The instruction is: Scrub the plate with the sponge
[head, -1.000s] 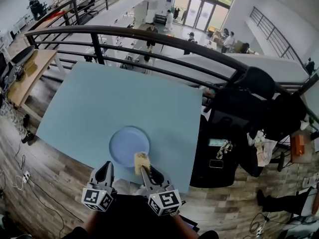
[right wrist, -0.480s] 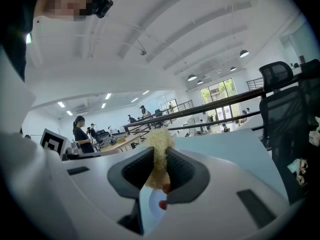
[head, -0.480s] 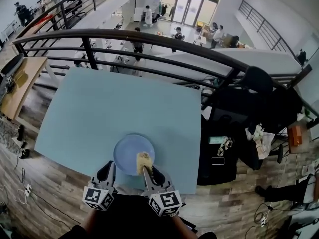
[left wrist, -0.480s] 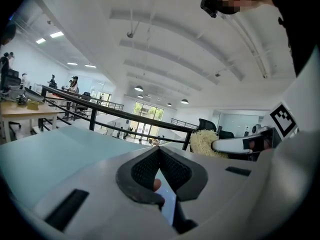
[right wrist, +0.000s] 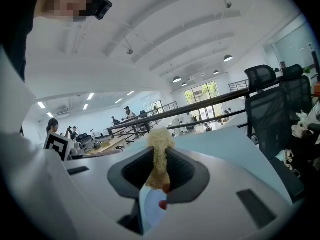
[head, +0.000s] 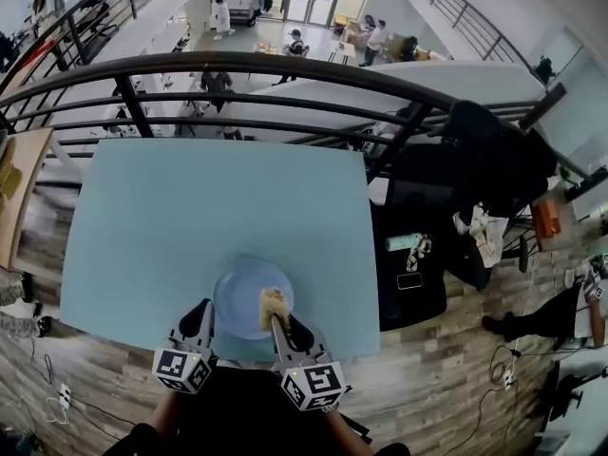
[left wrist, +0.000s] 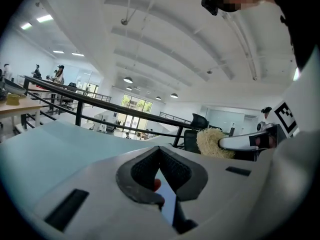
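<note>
Straw-coloured and fibrous, the sponge is pinched upright between the jaws of the right gripper. Its free end is seen over the right part of the blue plate, apparently touching it, so the scrubbing step is judged to be in hand. The plate is found on the pale blue table, close to the near edge and just ahead of both grippers.

On the other side, the left gripper is placed at the plate's left rim with its jaws pressed together at the tips. A sliver of blue is glimpsed in the gap behind them (plate or table, it cannot be told), and whether the rim is actually nipped cannot be made out.

Now the danger. If the plate is not truly anchored, it can be shoved or spun by a hard stroke. With so little table on the near side, it could be dragged off the edge by a stroke drawn back. The sponge is held only by a narrow squeezed waist, so it may be folded over or pulled out of the jaws under too much pressure.
</note>
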The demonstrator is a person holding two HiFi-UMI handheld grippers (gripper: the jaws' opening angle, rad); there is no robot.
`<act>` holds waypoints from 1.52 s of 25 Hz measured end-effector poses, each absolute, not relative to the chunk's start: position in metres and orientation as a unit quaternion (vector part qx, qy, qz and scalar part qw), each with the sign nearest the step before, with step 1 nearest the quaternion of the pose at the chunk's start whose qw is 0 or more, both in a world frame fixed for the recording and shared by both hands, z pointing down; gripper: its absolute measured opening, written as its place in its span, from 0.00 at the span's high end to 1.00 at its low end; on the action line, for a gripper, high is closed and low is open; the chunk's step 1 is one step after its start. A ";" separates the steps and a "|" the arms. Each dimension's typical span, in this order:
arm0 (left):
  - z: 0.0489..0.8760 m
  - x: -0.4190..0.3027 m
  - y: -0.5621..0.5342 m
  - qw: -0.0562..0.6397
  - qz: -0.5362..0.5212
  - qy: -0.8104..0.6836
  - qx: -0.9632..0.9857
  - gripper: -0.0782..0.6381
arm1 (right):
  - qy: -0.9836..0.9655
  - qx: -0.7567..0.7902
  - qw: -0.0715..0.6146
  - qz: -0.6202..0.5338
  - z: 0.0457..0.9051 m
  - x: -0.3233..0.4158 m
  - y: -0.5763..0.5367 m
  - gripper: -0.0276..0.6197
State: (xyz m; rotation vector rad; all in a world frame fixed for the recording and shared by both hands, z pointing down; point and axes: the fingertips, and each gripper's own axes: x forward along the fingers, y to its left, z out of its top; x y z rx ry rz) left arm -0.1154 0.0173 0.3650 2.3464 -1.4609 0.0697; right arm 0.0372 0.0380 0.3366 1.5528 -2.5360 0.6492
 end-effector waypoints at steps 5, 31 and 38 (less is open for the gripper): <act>0.378 -0.111 -0.003 0.198 0.035 -0.487 0.850 0.89 | -0.812 0.537 0.054 0.221 0.346 0.036 0.029 0.85; 0.496 -0.127 -0.040 0.282 0.142 -0.442 0.840 0.89 | -0.784 0.544 0.095 0.283 0.407 0.008 -0.007 0.85; 0.540 -0.123 -0.023 0.358 0.161 -0.404 0.826 0.88 | -0.790 0.528 0.106 0.293 0.422 0.002 -0.018 0.85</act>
